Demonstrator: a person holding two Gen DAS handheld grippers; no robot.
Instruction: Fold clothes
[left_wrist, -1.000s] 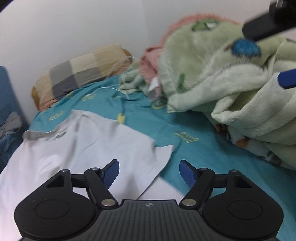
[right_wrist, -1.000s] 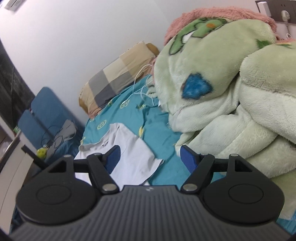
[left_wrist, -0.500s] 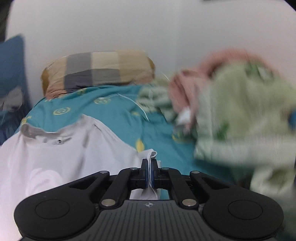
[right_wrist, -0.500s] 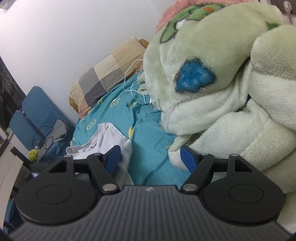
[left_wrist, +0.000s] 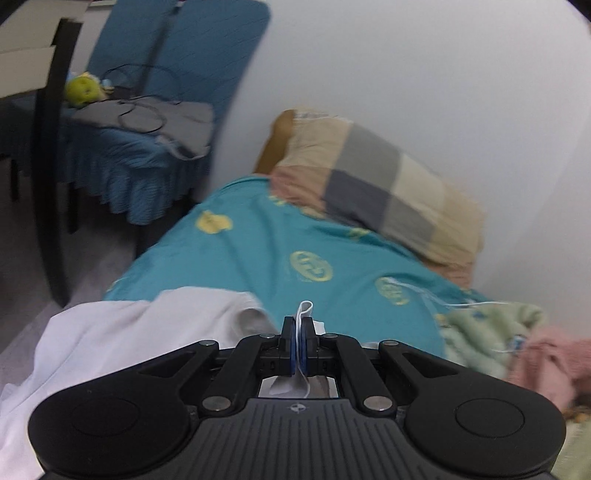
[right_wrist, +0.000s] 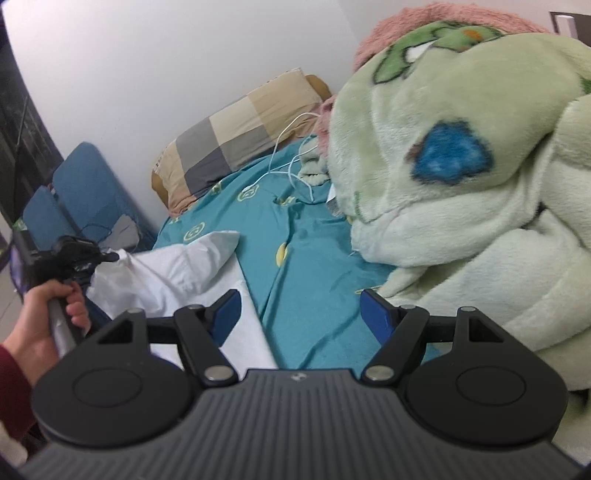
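A white shirt (left_wrist: 122, 332) lies on the teal bed sheet (left_wrist: 266, 251). My left gripper (left_wrist: 300, 332) is shut on a fold of the shirt's edge, which sticks up between the blue pads. In the right wrist view the shirt (right_wrist: 173, 269) is pulled over toward the left side of the bed, where the left gripper (right_wrist: 79, 256) holds it, a hand on its handle. My right gripper (right_wrist: 300, 310) is open and empty above the sheet (right_wrist: 306, 258), just right of the shirt's edge.
A checked pillow (left_wrist: 373, 184) lies at the head of the bed against the white wall. A bulky green fleece blanket (right_wrist: 461, 177) fills the right side. A white cable (right_wrist: 291, 162) lies on the sheet. A blue chair (left_wrist: 147, 110) stands left of the bed.
My left gripper shut on the shirt's edge and swung left with it, folding the shirt over. My right gripper stayed open and shifted slightly.
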